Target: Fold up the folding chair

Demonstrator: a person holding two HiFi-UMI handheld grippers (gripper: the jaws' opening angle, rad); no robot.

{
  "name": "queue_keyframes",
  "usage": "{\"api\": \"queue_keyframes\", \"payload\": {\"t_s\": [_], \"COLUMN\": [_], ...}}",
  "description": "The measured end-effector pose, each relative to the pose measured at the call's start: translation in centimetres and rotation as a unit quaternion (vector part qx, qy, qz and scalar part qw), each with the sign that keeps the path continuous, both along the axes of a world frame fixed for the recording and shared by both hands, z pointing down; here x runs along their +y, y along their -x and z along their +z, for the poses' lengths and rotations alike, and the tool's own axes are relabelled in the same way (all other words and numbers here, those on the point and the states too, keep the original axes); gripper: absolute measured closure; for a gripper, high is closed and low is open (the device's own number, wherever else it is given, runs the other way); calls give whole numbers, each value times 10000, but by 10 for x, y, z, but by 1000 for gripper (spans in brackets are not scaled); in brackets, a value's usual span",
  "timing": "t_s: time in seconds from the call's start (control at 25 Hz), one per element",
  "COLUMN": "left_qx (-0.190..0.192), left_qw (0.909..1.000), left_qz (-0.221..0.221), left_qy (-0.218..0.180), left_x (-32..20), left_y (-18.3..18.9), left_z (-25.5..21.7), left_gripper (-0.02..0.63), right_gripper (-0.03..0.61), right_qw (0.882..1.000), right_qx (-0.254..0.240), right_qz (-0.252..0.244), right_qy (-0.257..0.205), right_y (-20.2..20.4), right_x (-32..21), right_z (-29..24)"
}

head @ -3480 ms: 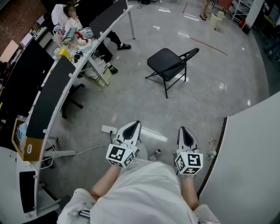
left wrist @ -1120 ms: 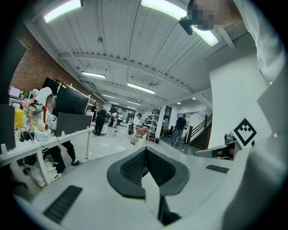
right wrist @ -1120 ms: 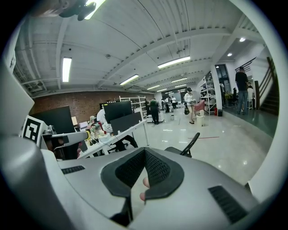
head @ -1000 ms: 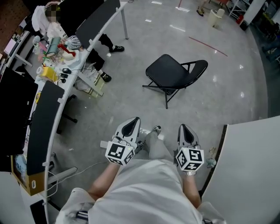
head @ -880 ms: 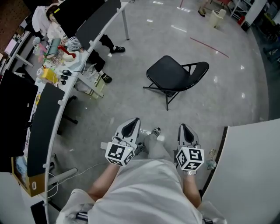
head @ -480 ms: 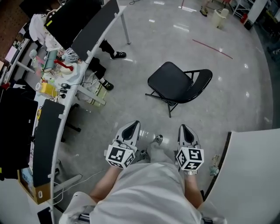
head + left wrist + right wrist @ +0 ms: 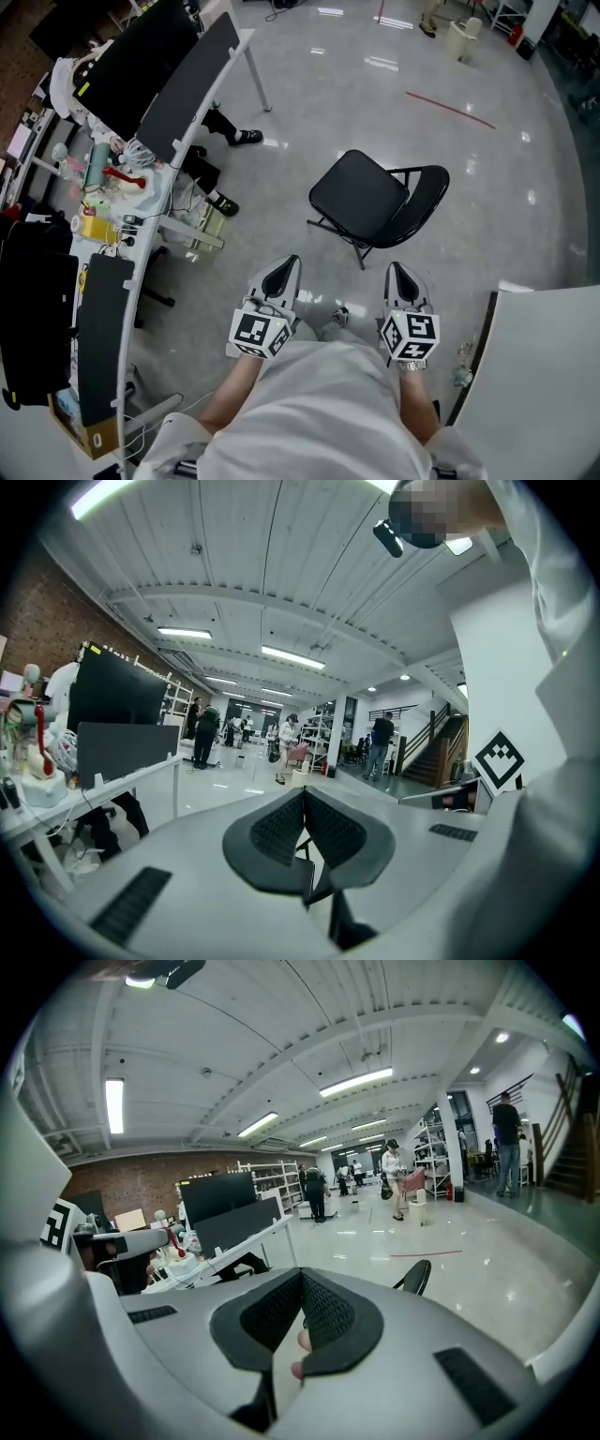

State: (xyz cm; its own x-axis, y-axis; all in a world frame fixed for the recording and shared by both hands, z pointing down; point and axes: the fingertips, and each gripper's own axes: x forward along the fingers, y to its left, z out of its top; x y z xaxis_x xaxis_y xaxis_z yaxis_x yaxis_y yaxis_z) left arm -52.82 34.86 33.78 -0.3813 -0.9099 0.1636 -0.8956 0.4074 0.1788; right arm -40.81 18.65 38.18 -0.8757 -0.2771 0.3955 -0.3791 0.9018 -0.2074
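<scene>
- Left gripper [image 7: 290, 263]: jaws pressed together with nothing between them; carried low ahead of the body, probably only for the approach.
- Right gripper [image 7: 395, 269]: likewise closed and empty.
- Folding chair [image 7: 361, 195]: unfolded, upright on the floor [image 7: 487, 178], ahead of both grippers and untouched.
- Counter [image 7: 167, 187]: to the left, cluttered.
- Cardboard box [image 7: 89, 439]: beneath the counter; contents unclear.

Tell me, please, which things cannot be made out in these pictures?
- Head view: the folding chair hides its hinges and most of its legs under its own seat.
- Left gripper view: the shut left gripper blocks most of the chair.
- Right gripper view: only the backrest clears the shut right gripper.
- Head view: the desk clutter is too small to name.
</scene>
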Motion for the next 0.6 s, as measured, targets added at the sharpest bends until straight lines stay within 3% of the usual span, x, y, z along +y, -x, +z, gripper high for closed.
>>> {"api": "queue_keyframes", "payload": {"t_s": [0.28,0.6], "left_qx": [13,9], "left_qw": [9995,9918], "left_qz": [328,1277], "left_qy": [13,72], "left_x": [-33,-77], "left_y": [33,87], "left_z": [0,6], "left_gripper": [601,601], "right_gripper": [574,574], "right_qw": [9995,9923], "right_qx": [62,128], "right_qz": [318,1222], "right_qy": [39,178], "right_y": [25,52], "right_x": [-23,-43], "right_z": [2,5]}}
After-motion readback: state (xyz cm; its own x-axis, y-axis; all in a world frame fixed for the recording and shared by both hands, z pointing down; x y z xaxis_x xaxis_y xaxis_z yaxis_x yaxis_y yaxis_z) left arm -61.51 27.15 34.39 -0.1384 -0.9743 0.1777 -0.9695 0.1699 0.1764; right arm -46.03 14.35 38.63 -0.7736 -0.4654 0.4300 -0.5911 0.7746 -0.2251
